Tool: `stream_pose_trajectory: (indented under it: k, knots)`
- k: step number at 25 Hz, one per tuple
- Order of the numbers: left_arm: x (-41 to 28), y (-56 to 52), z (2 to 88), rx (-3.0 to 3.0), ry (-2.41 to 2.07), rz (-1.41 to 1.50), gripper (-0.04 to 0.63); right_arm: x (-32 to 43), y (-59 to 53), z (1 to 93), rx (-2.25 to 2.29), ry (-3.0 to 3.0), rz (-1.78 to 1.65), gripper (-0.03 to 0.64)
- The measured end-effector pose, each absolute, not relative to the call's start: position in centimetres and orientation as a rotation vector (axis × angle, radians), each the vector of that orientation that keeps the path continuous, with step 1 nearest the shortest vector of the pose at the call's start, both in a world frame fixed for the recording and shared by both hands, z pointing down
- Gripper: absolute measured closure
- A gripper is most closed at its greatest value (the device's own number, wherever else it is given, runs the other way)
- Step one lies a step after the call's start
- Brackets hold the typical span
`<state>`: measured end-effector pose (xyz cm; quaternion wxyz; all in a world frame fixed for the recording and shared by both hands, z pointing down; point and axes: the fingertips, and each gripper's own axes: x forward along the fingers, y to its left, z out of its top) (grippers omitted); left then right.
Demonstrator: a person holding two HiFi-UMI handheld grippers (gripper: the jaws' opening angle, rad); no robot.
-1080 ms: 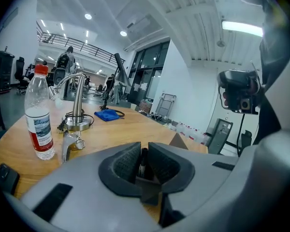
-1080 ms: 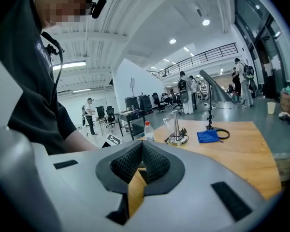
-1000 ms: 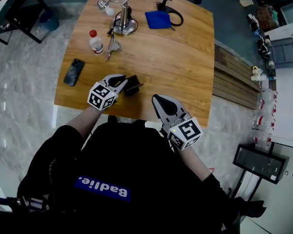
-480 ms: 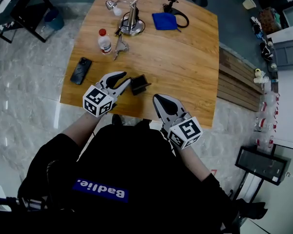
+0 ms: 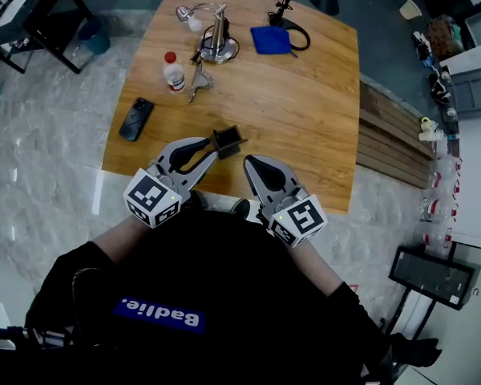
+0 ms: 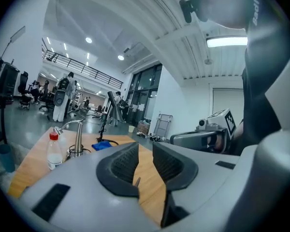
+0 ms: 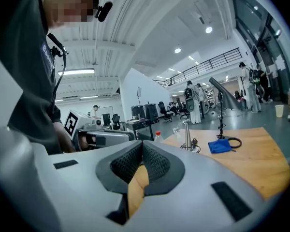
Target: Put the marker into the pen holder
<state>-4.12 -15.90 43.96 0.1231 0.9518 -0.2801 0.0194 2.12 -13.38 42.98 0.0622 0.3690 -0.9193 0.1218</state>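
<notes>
Wooden surface (image 5: pixel 305 95) carries the black pen holder (image 5: pixel 228 140) near its front edge, just beside the left gripper (image 5: pixel 212 147), whose jaws are slightly apart with nothing between (I cannot make out the marker). Right gripper (image 5: pixel 251 165) sits close by, jaws pressed together.

Pen holder (image 5: pixel 228 140): black, square, open-topped, upright on wooden table (image 5: pixel 305 111) near its front edge. Marker: cannot be made out.
</notes>
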Motion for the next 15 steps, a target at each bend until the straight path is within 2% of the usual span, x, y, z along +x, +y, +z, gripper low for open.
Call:
stream_pose_trajectory:
  k: [3,9,15]
  knots:
    - [-2.6,-14.7,42.1,2.815,-0.819,0.035,0.506,2.6,-13.3,42.0,1.092,-2.82,0.32,0.611]
    - [1.0,-13.1,41.1,2.891,-0.736,0.045,0.582,3.8,-12.8,42.2,1.056,-2.866,0.296,0.611]
    - [2.9,-12.1,41.4,2.937,-0.671,0.077,0.586,4.4,-12.7,43.1,1.006,-2.853,0.314,0.611]
